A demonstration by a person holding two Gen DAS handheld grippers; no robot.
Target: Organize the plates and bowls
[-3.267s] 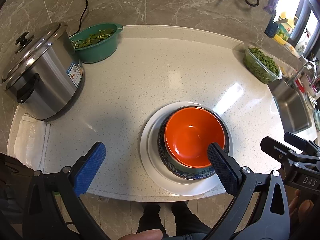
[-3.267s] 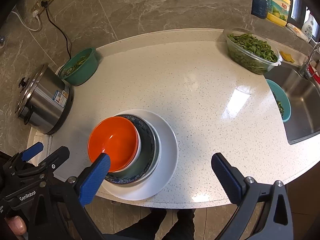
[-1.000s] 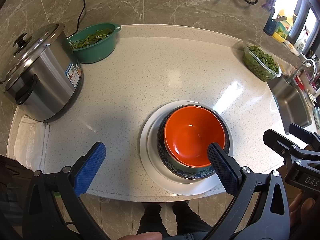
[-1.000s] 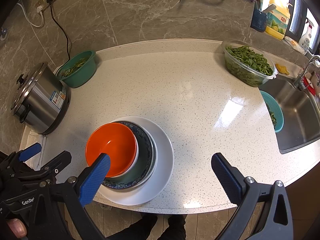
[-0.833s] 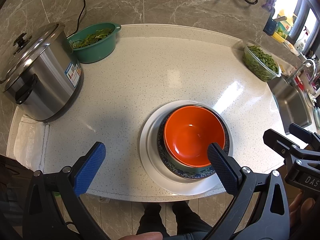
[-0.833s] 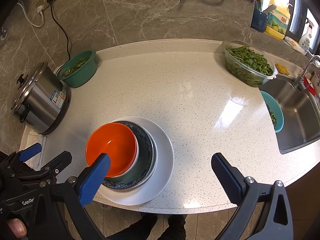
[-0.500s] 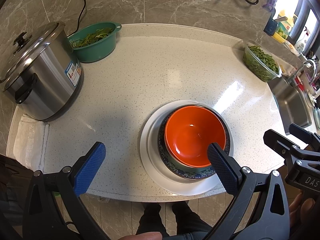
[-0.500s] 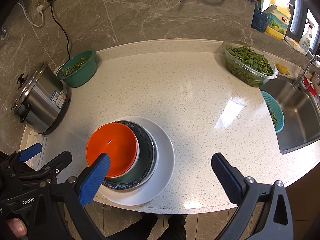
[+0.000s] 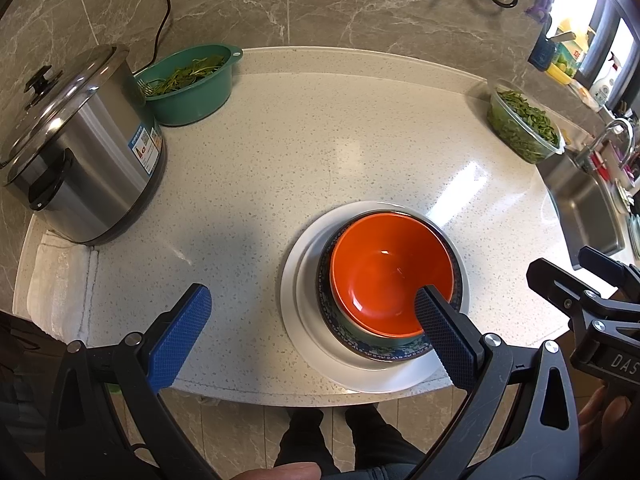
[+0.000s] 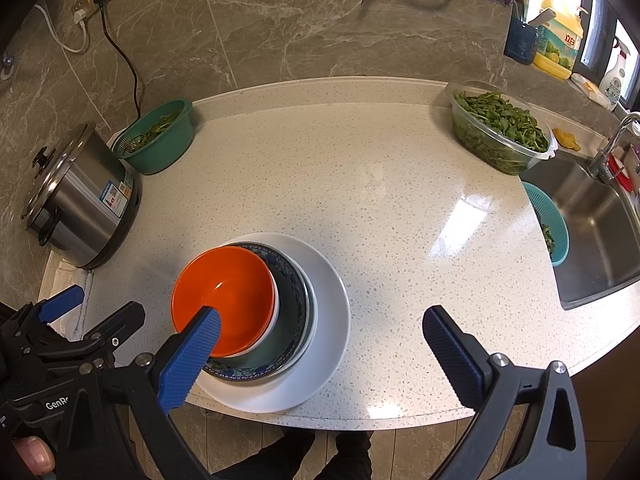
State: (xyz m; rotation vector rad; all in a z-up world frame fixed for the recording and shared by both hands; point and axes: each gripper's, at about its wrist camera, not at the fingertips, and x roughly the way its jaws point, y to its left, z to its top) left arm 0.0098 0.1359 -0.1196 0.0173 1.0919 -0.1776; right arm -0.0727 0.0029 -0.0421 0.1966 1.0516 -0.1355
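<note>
An orange bowl [image 9: 390, 270] [image 10: 224, 296] sits nested in a blue-patterned bowl [image 9: 376, 350] [image 10: 292, 312], and both stand on a white plate [image 9: 304, 280] [image 10: 328, 320] near the counter's front edge. My left gripper [image 9: 310, 308] hovers open above the front edge, its right finger over the orange bowl's rim. My right gripper [image 10: 320, 334] is also open, above the plate's right side, its left finger in front of the orange bowl. Neither holds anything.
A steel rice cooker [image 9: 76, 148] [image 10: 76, 200] and a green basin of greens [image 9: 188, 84] [image 10: 156, 136] stand at the left rear. A clear tub of greens [image 9: 524, 124] [image 10: 500, 132] sits at the right rear beside the sink [image 10: 600, 220]. A white cloth [image 9: 60, 280] lies under the cooker.
Both grippers have drawn back and up slightly from the stack since the earliest frames. The bowls and plate have not moved.
</note>
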